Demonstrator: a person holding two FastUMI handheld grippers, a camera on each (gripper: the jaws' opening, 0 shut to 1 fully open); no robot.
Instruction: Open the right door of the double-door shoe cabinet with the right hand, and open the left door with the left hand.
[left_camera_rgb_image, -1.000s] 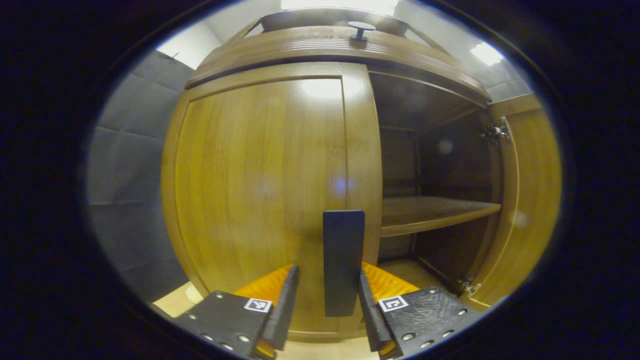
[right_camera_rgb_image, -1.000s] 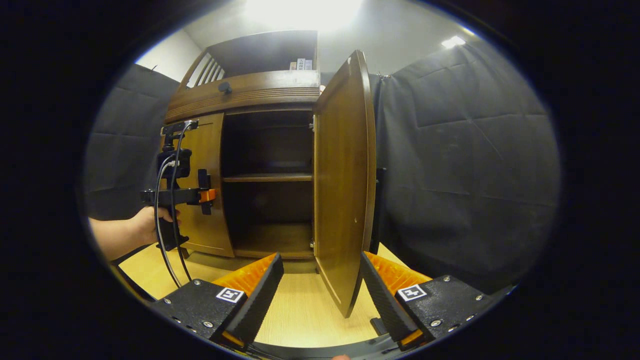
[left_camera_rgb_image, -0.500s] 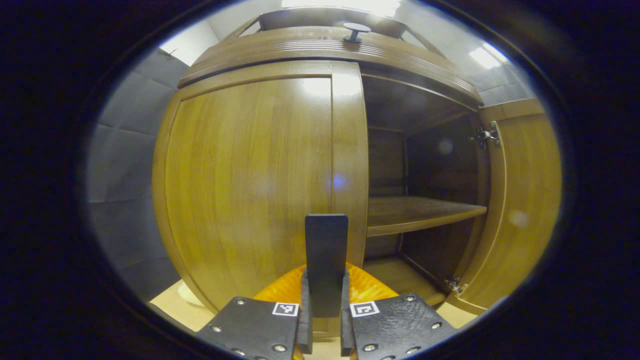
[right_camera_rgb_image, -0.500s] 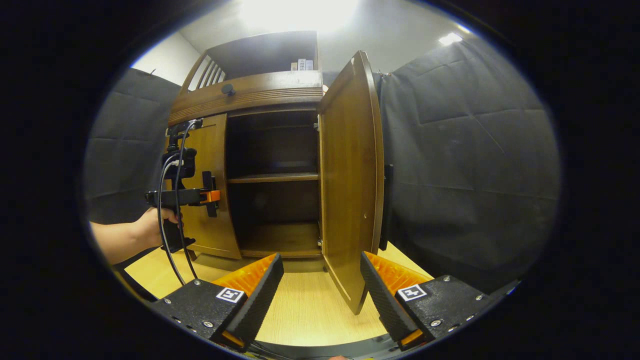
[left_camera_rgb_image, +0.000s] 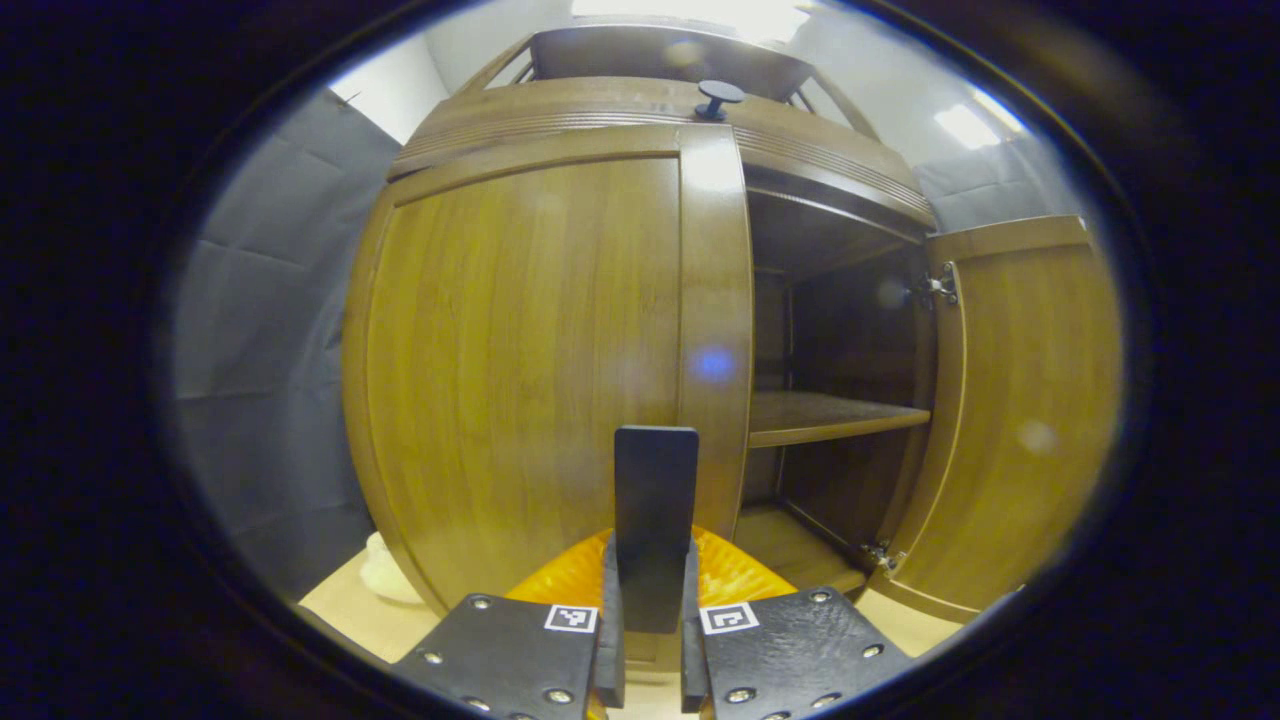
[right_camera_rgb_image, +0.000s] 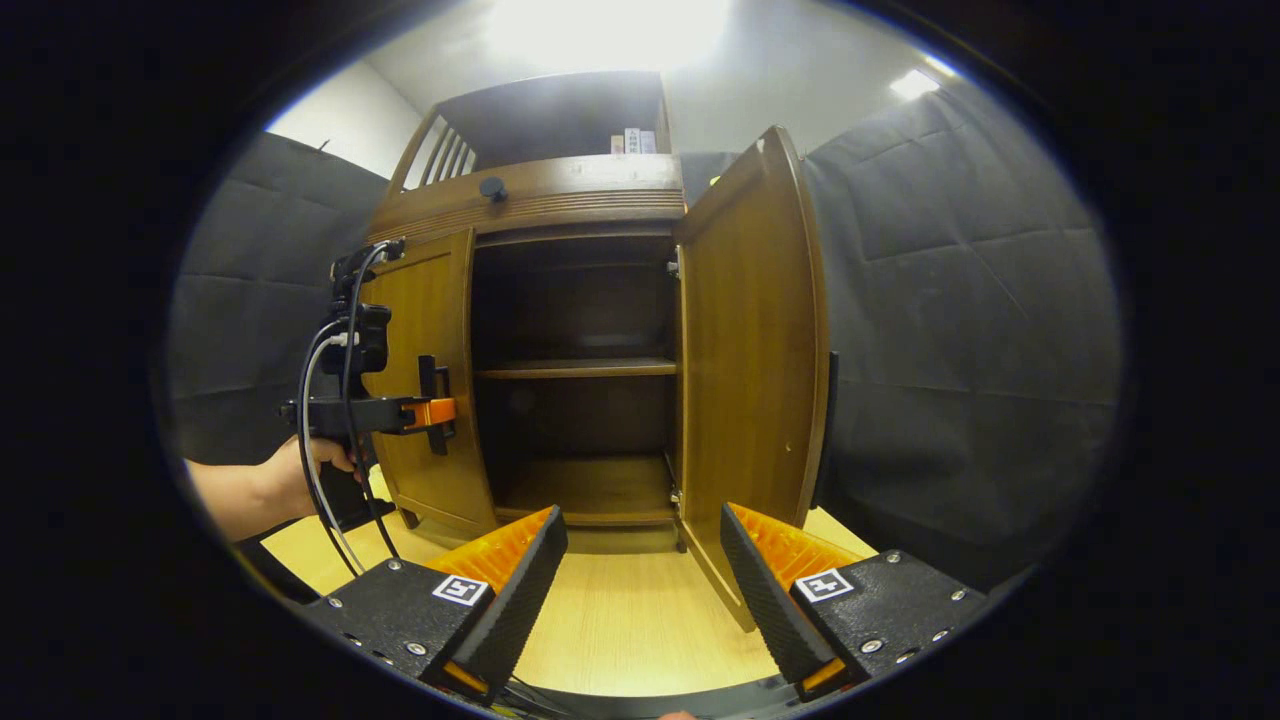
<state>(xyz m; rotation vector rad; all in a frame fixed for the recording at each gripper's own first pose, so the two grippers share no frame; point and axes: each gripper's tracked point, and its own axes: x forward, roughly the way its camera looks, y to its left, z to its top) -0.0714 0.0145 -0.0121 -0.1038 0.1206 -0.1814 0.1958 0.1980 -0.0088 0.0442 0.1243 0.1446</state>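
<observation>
The wooden shoe cabinet stands ahead. Its right door hangs wide open, showing a dark inside with a shelf. In the left gripper view the left door faces me and its black upright handle sits between my fingers. My left gripper is shut on that handle. The right gripper view shows the left gripper at the left door, held by a hand. My right gripper is open with nothing in it, a short way back from the open door's lower edge.
A black knob sticks out of the cabinet's top band, with an open upper shelf above it. The right door and the inner shelf lie to my right. Light wooden floor runs to the cabinet. Black cloth walls stand on both sides.
My left gripper went from open around the left door's handle to shut on it. The right door swung wider open and my right gripper drew back from it.
</observation>
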